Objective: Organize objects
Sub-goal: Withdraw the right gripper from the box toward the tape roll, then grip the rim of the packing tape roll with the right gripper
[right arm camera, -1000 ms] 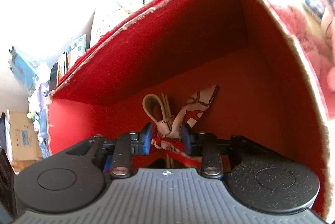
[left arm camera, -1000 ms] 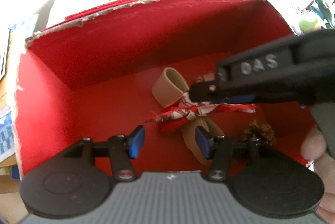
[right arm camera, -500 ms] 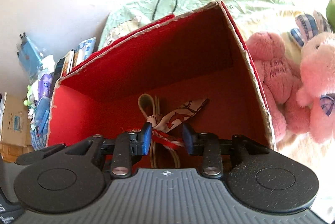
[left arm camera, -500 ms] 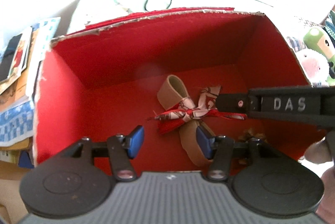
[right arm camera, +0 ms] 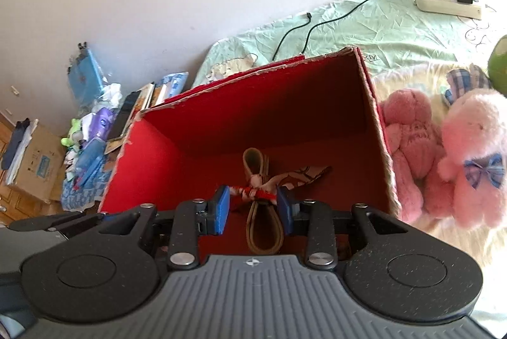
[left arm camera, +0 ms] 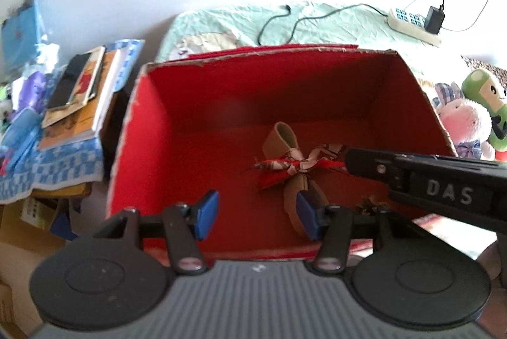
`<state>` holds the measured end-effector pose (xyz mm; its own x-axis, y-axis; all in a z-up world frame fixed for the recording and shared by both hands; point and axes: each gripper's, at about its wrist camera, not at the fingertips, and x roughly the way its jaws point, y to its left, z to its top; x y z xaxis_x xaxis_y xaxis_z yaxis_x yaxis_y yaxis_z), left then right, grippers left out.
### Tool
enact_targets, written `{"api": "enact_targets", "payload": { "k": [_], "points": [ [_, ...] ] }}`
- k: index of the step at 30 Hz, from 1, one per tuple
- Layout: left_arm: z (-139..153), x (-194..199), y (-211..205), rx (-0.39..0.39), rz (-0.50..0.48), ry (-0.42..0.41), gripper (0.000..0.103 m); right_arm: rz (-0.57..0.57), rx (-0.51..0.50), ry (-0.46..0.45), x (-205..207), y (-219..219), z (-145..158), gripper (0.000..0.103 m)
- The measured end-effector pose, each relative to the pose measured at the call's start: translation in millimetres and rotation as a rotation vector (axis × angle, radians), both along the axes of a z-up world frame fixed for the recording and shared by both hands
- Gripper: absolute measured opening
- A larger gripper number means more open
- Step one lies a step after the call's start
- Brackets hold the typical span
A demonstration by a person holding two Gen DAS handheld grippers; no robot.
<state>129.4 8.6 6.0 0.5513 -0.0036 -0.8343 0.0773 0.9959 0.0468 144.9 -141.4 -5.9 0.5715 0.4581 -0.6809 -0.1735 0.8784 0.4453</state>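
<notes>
One red box point(left arm camera: 149, 148), open at the top, on the bed point(right arm camera: 380, 31); all places below are given from it.

One tan strap bundle point(right arm camera: 264, 231), tied at its middle with a red-and-white patterned ribbon point(right arm camera: 253, 191), lying on the box floor. It sits below and beyond my right gripper point(right arm camera: 253, 209), whose blue pads are spread and hold nothing; whether they touch the ribbon I cannot tell. My left gripper point(left arm camera: 256, 215) hangs over the near wall, likewise spread and empty, with the bundle ahead of its right pad.

Left view only: one small dried brown cluster point(left arm camera: 369, 202) on the box floor, and my right gripper's black side crossing in from the right.

Right view only: two pink plush toys point(right arm camera: 412, 148) just right of the box.

Both views: one power strip point(right arm camera: 446, 1) beyond the box and a stack of books point(left arm camera: 82, 94) to its left.
</notes>
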Motion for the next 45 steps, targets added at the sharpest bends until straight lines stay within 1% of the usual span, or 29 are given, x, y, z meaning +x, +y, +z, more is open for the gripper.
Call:
{"api": "enact_targets", "payload": {
  "k": [5,9,14,17,22,29,31,35,41,44,45],
  "points": [
    [14.8,-30.9,-3.0,-0.019,0.025,-0.037,0.056,0.042,0.023,-0.054,-24.0,-13.2,11.8,0.036],
    [18.7,-51.0,-8.4,-0.025,0.040,-0.039,0.056,0.076,0.065,-0.034,-39.8,-21.0,12.9,0.036],
    [17.5,-74.0,-13.5,-0.035,0.056,-0.036,0.056,0.108,0.067,-0.016,-59.7,-27.7,6.9,0.036],
    [9.8,-84.4,-17.7,-0.032,0.054,-0.020,0.056,0.123,0.061,-0.003,-68.1,-31.4,-0.1,0.036],
    [-7.0,-90.9,-25.8,-0.019,0.068,0.031,0.056,0.127,0.065,0.048,-72.4,-31.9,-15.2,0.036],
    [-22.5,-100.3,-35.2,-0.008,0.082,0.072,0.056,0.147,0.056,0.073,-80.6,-31.8,-26.3,0.035],
    [-27.4,-101.3,-35.9,-0.010,0.088,0.089,0.057,0.148,0.060,0.089,-81.2,-33.2,-30.4,0.035],
    [-35.3,-102.6,-36.6,-0.009,0.097,0.105,0.065,0.144,0.059,0.108,-83.0,-37.0,-37.7,0.035],
    [-44.6,-102.1,-35.3,-0.025,0.095,0.118,0.065,0.144,0.058,0.125,-83.0,-42.2,-48.8,0.035],
    [-50.2,-98.7,-31.0,-0.047,0.076,0.138,0.064,0.143,0.063,0.134,-80.1,-43.0,-53.5,0.034],
    [-50.9,-97.1,-29.0,-0.059,0.067,0.137,0.066,0.139,0.061,0.135,-79.1,-43.1,-54.6,0.032]
  ]
}}
